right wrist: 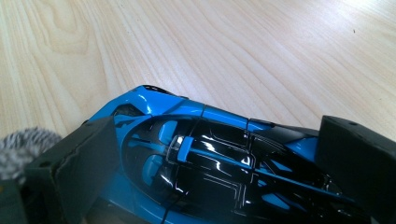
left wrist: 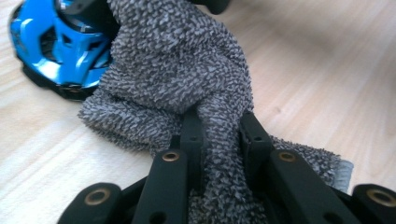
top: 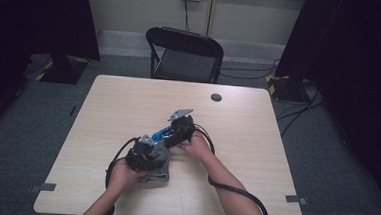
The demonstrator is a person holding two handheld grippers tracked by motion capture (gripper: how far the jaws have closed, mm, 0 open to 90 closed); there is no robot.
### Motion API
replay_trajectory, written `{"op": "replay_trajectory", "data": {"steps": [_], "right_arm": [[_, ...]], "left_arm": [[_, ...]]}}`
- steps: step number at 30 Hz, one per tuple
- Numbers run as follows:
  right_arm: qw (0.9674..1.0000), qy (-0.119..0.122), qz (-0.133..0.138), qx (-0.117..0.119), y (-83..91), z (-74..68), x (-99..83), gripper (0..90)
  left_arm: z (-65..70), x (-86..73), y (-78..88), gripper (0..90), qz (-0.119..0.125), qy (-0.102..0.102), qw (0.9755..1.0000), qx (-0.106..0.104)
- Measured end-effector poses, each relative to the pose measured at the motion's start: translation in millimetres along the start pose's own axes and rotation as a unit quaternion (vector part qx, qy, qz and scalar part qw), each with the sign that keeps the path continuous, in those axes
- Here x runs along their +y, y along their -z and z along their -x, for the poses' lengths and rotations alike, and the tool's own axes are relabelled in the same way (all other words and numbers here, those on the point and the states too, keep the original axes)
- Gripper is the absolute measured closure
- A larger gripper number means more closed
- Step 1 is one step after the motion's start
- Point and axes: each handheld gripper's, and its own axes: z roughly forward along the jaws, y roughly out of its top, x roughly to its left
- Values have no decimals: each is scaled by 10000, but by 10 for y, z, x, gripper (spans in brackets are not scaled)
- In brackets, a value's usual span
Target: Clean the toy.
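Black folding chair (top: 184, 54) beyond light wood table (top: 128, 103). Left gripper (left wrist: 219, 135) clamped on grey terry cloth (left wrist: 177, 70); right gripper (right wrist: 215, 163) clamped around blue toy sports car (right wrist: 210, 154).

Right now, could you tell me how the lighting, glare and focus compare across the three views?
High view: dim, dark at the side edges, table evenly lit. Left gripper view: bright, grey cloth sharp, blue toy car slightly soft. Right gripper view: white glare streaks on the car's glossy black top, near jaws blurred.
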Motion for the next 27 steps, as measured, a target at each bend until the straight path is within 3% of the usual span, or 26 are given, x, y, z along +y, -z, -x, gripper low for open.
{"op": "replay_trajectory", "data": {"steps": [10, 15, 21, 27], "right_arm": [[10000, 4, 11, -1, 0, -1, -1, 0], [10000, 6, 19, 4, 0, -3, -3, 0], [10000, -4, 21, -5, -2, -7, -1, 0], [10000, -5, 20, -3, -2, -8, -1, 0]], "left_arm": [[97, -1, 84, 756, -42, -177, 9997, -192], [82, -36, 171, 757, 52, -102, 9995, -281], [8, -70, 314, 757, 102, -81, 9997, -182], [-214, -94, 591, 757, 447, 189, 9988, 100]]}}
